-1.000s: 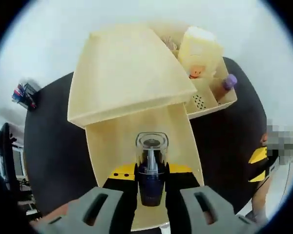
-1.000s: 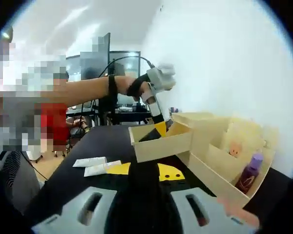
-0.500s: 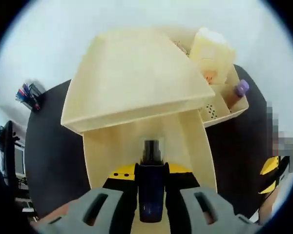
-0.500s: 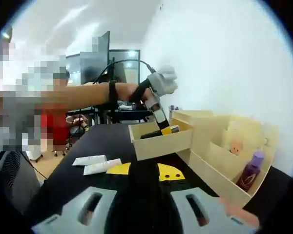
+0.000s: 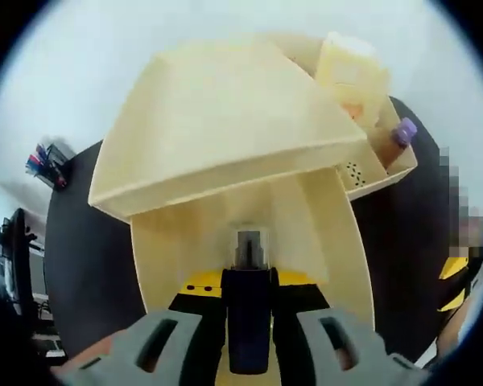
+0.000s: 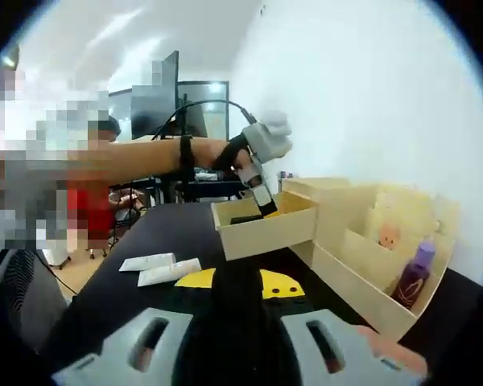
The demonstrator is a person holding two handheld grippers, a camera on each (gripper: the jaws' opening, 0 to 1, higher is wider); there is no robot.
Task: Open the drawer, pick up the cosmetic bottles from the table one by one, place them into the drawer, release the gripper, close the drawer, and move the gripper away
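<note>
My left gripper (image 5: 249,279) is shut on a dark navy cosmetic bottle (image 5: 248,322) with a clear cap (image 5: 249,245). The bottle points forward into the open cream wooden drawer (image 5: 185,241). In the right gripper view the left gripper (image 6: 262,201) reaches down inside the pulled-out drawer (image 6: 266,233), held by a person's hand (image 6: 266,138). Two white cosmetic tubes (image 6: 157,270) lie on the black table (image 6: 169,233) left of the drawer. My right gripper (image 6: 237,281) hovers low over the table in front of the drawer, its dark jaws together with nothing seen between them.
Right of the drawer an open cream organiser (image 6: 362,297) holds a purple-capped bottle (image 6: 414,277) and a pale carton (image 5: 350,76). A pen holder (image 5: 44,157) stands at the table's far left. Monitors (image 6: 165,100) and a person in red (image 6: 88,205) are behind the table.
The left gripper has gone lower and deeper into the drawer and tipped the bottle forward, so its clear cap looks smaller. The right gripper has stayed put.
</note>
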